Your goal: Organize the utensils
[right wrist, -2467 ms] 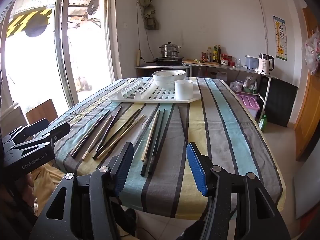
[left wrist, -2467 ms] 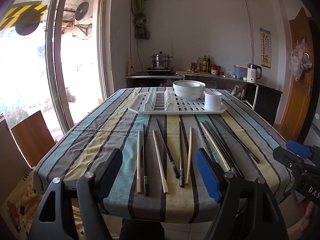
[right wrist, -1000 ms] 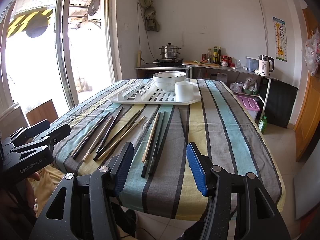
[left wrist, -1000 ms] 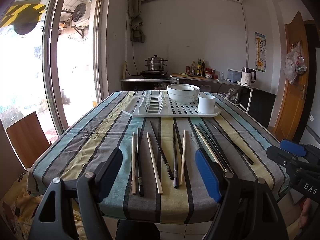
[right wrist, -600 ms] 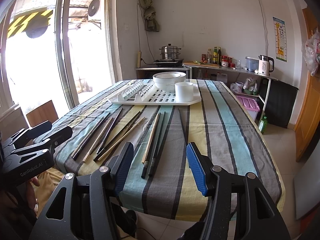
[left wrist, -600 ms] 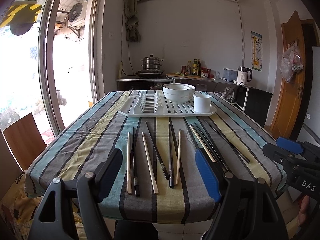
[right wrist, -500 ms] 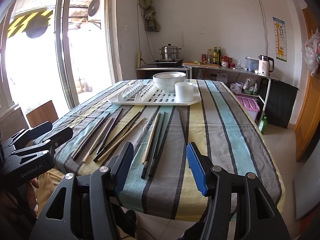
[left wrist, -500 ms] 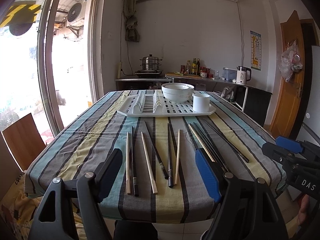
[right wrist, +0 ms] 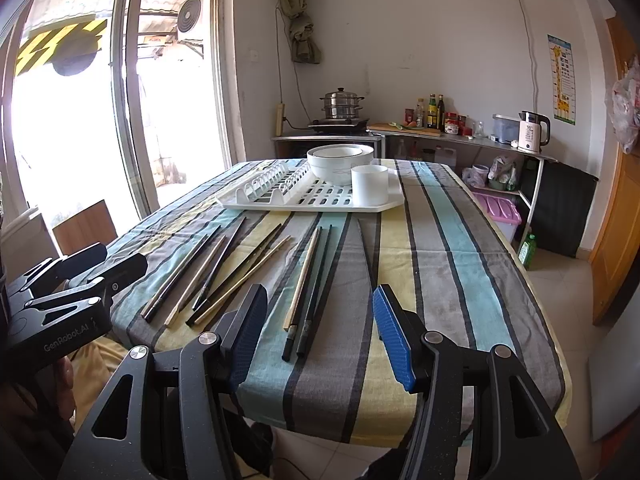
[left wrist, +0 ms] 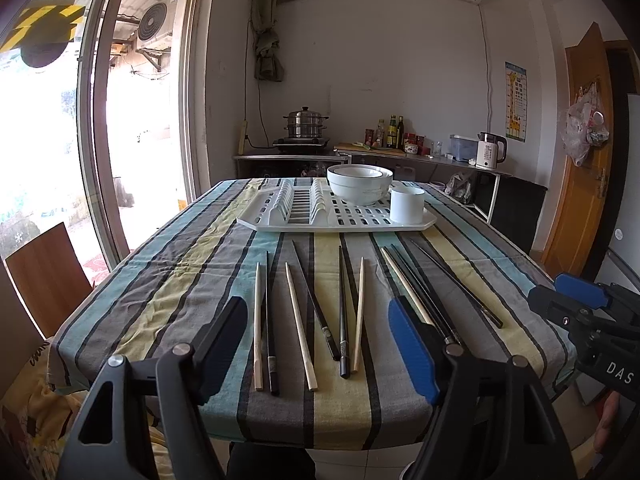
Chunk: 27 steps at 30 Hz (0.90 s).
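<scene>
Several black and pale wooden chopsticks [left wrist: 340, 308] lie side by side on the striped tablecloth [left wrist: 180, 280], pointing away from me; they also show in the right wrist view [right wrist: 308, 280]. A white dish rack [left wrist: 332, 216] behind them holds stacked white bowls [left wrist: 359, 182] and a white cup [left wrist: 407, 205]. My left gripper [left wrist: 320, 344] is open and empty, hovering over the table's near edge above the chopsticks' near ends. My right gripper [right wrist: 320, 332] is open and empty, at the near edge further right.
A wooden chair [left wrist: 44, 268] stands at the table's left by the glass door. A counter [left wrist: 400, 156] with a steamer pot, bottles and a kettle runs along the back wall. A black shelf and a pink bin [right wrist: 500, 210] stand to the right.
Both grippers stay open. The left view has drifted slightly, so the chopsticks and rack sit a little further left and lower. The right gripper has barely moved.
</scene>
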Available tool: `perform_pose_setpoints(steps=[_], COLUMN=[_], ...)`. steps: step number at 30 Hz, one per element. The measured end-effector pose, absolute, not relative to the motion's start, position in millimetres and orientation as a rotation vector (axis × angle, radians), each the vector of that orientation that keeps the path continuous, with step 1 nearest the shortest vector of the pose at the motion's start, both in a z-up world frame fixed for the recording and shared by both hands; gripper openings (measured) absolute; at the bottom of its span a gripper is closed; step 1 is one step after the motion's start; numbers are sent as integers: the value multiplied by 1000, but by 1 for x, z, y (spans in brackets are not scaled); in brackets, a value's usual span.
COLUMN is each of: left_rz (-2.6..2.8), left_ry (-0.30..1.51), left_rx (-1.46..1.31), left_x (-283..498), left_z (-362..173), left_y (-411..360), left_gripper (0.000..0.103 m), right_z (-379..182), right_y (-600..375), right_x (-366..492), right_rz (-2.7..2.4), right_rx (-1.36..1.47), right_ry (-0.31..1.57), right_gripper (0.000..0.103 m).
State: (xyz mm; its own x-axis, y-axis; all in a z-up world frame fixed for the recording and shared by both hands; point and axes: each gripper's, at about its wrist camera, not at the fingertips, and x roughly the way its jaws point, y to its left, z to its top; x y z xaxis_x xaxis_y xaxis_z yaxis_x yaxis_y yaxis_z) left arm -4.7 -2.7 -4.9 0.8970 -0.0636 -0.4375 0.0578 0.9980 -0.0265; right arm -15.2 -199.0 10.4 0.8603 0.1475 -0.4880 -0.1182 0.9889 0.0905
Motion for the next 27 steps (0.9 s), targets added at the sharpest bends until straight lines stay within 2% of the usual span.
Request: perform_pose_setpoints(steps=[12,27], left_rz=[-90,-149], left_ry=[495,671], left_rx=[-23,-72], left_x=[8,91], left_z=[-11,-25], left_y=[-3,22], left_gripper=[74,57], right_z=[5,-5], right_y=[-199,-192], right_x=[0,71], right_rz=[145,223], right_rx=[55,50], right_ry=[540,653], right_gripper=[56,56])
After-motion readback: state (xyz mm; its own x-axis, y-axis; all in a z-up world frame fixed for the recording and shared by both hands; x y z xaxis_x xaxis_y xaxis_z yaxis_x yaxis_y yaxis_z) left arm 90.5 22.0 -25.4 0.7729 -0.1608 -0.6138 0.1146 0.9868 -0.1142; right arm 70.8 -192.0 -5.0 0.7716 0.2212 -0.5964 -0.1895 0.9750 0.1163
